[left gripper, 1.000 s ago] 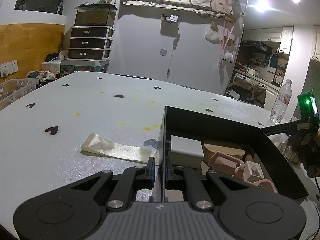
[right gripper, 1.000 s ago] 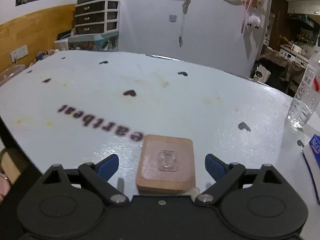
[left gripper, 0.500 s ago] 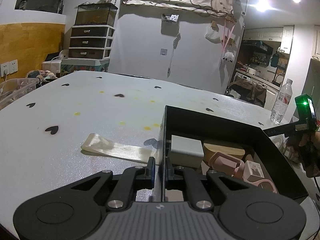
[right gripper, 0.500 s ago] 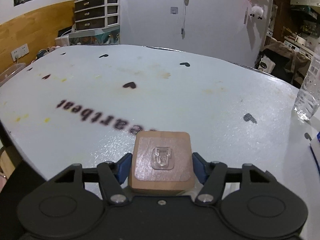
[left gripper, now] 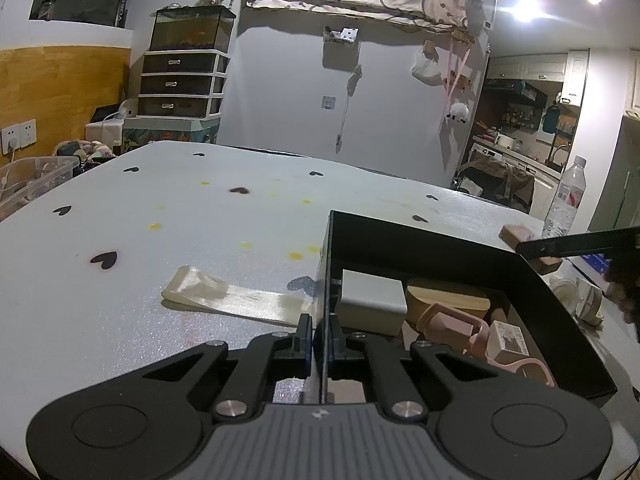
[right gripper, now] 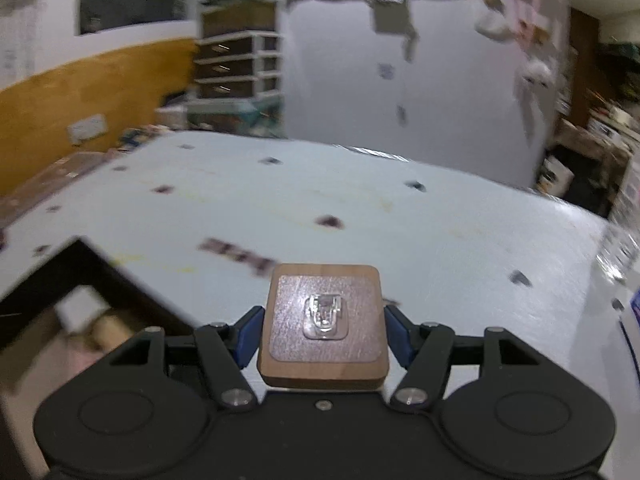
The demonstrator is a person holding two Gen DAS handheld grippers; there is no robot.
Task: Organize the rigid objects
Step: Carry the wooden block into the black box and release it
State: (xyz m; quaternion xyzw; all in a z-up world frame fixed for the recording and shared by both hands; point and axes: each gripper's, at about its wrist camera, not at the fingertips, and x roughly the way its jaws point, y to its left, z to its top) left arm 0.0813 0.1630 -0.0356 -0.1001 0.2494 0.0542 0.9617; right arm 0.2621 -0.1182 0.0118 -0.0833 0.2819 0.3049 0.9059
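My left gripper (left gripper: 320,340) is shut on the left wall of the black box (left gripper: 440,240). The box holds a grey block (left gripper: 372,300), a wooden piece (left gripper: 448,300) and pink items (left gripper: 452,328). My right gripper (right gripper: 324,328) is shut on a square wooden block with a clear hook (right gripper: 324,320) and holds it above the table, right of the box (right gripper: 48,280). In the left wrist view the wooden block (left gripper: 516,234) and the right gripper's finger show just beyond the box's right corner.
A flat clear plastic bag (left gripper: 232,300) lies on the table left of the box. A water bottle (left gripper: 566,200) stands at the far right edge. Small white cups (left gripper: 580,296) sit right of the box. A clear bin (left gripper: 32,184) is off the table's left side.
My right gripper closed on the wooden block, lifted it off the table and swung left toward the box. The left gripper kept its hold on the box wall.
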